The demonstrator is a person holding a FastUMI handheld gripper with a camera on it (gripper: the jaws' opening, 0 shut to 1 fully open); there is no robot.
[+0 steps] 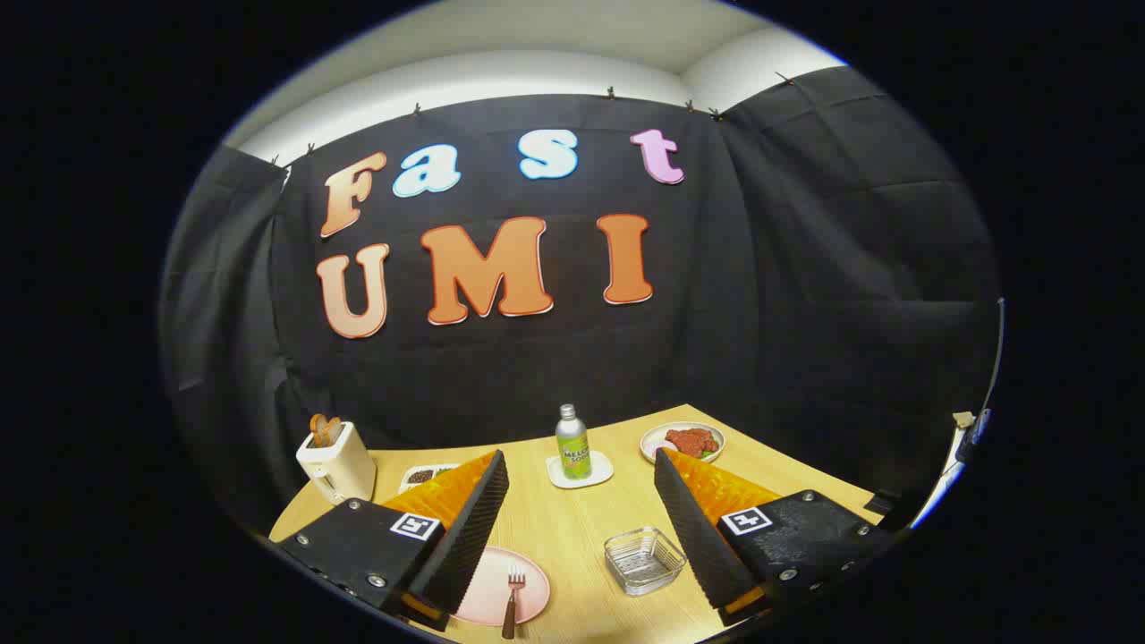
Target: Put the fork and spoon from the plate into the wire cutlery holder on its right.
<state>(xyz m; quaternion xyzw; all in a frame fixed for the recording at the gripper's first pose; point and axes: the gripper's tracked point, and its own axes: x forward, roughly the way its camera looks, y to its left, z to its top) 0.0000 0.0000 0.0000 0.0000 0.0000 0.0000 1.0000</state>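
A pink plate lies on the wooden table low between my fingers, partly hidden behind the left finger. A fork with a brown handle rests on it, tines pointing away from me. I cannot make out a spoon; part of the plate is covered. To the plate's right sits the wire cutlery holder, a small square basket with nothing visible inside. My gripper hangs above the table, open wide, with nothing between its fingers. The plate and holder both lie below and between the fingers.
Beyond the fingers a green bottle stands on a white coaster. A plate of red food lies at the back right. At the back left are a white toaster with bread and a small tray.
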